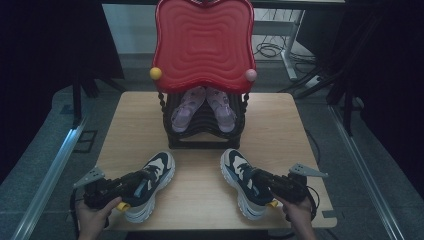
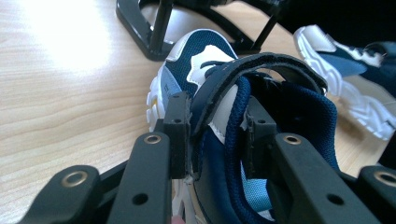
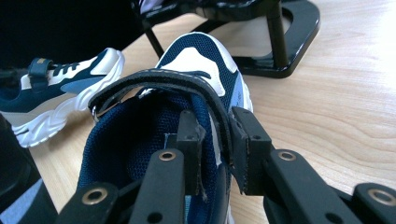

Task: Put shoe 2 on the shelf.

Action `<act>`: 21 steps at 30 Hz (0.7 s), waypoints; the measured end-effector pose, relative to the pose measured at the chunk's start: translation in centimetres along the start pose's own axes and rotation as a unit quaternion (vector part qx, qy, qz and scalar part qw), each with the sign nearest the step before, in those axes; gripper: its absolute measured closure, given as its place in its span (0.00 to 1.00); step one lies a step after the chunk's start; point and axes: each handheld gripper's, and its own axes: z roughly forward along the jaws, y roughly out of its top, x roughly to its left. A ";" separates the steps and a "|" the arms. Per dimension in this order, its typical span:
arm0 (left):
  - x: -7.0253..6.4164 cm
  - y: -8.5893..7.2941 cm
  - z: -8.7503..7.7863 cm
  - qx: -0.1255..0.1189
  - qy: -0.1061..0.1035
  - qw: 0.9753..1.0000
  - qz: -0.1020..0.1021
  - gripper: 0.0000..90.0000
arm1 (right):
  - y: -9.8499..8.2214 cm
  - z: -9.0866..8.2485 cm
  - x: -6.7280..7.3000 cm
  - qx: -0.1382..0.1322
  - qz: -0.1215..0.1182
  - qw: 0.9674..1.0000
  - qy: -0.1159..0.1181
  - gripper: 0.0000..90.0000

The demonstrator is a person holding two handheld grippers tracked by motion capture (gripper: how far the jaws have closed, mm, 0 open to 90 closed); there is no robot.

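Two navy and white sneakers lie on the wooden table (image 1: 280, 125), toes toward the rack. My left gripper (image 1: 139, 182) is shut on the left sneaker (image 1: 157, 172). In the left gripper view the left gripper (image 2: 217, 123) has one jaw outside and one inside the sneaker (image 2: 196, 60), pinching its side wall and strap. My right gripper (image 1: 261, 180) is shut on the right sneaker (image 1: 237, 172). In the right gripper view the right gripper (image 3: 217, 130) clamps that sneaker's (image 3: 201, 56) outer side wall under the strap. Each gripper view has the other sneaker (image 2: 345, 79) (image 3: 60, 98) off to the side.
A black shoe rack (image 1: 200, 140) stands at the table's far middle, with a red wavy tray (image 1: 202, 42) on top. A pair of pink sandals (image 1: 187, 107) rests on its shelf. Bare wood lies between the sneakers and on either side of the rack.
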 end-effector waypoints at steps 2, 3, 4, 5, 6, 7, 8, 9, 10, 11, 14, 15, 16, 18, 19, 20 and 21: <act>0.1 0.1 -0.2 -0.005 -0.006 1.000 -0.005 0.76 | -0.1 -0.3 -0.2 -0.012 0.006 1.000 0.004 0.83; 0.1 0.1 -0.3 -0.008 -0.007 1.000 -0.007 0.76 | -0.1 -0.4 -0.4 -0.020 0.010 1.000 0.008 0.83; 0.2 0.1 -0.3 -0.012 -0.009 1.000 -0.009 0.76 | -0.1 -0.5 -0.5 -0.027 0.013 1.000 0.009 0.83; 0.3 0.1 -0.4 -0.015 -0.010 1.000 -0.013 0.76 | -0.1 -0.7 -0.6 -0.033 0.020 0.999 0.011 0.83; 0.3 0.1 -0.5 -0.018 -0.012 1.000 -0.016 0.76 | -0.2 -0.9 -0.8 -0.046 0.023 0.999 0.012 0.83; 0.4 0.1 -0.6 -0.020 -0.013 1.000 -0.018 0.76 | -0.2 -0.9 -0.8 -0.046 0.023 0.999 0.012 0.83; 0.5 0.2 -0.7 -0.025 -0.016 0.999 -0.024 0.76 | -0.3 -1.0 -0.8 -0.049 0.025 0.998 0.014 0.83; 0.6 0.2 -0.7 -0.028 -0.017 0.999 -0.027 0.76 | -0.4 -1.3 -0.9 -0.058 0.026 0.998 0.012 0.83; 0.6 0.2 -0.8 -0.030 -0.019 0.999 -0.029 0.76 | -0.4 -1.3 -0.9 -0.058 0.026 0.998 0.012 0.83; 0.6 0.3 -0.9 -0.034 -0.020 0.999 -0.032 0.76 | -0.5 -1.5 -1.0 -0.067 0.030 0.997 0.010 0.83; 0.6 0.5 -1.1 -0.044 -0.022 0.998 -0.033 0.76 | -0.5 -1.8 -1.2 -0.076 0.038 0.996 0.007 0.83; 0.6 0.5 -1.2 -0.046 -0.022 0.998 -0.034 0.76 | -0.5 -1.9 -1.3 -0.081 0.039 0.996 0.006 0.83; 0.7 0.5 -1.2 -0.049 -0.022 0.998 -0.036 0.76 | -0.5 -2.1 -1.4 -0.084 0.042 0.996 0.005 0.83; 0.9 0.5 -1.4 -0.054 -0.023 0.997 -0.041 0.76 | -0.5 -2.3 -1.6 -0.093 0.046 0.995 0.002 0.83; 1.1 0.5 -1.5 -0.058 -0.024 0.997 -0.047 0.76 | -0.5 -2.5 -1.8 -0.095 0.046 0.994 0.003 0.83; 1.1 0.5 -1.5 -0.058 -0.024 0.997 -0.047 0.76 | -0.5 -2.5 -1.8 -0.095 0.046 0.994 0.003 0.83; 1.3 0.5 -1.7 -0.061 -0.024 0.997 -0.051 0.76 | -0.5 -2.5 -1.9 -0.098 0.045 0.994 0.002 0.83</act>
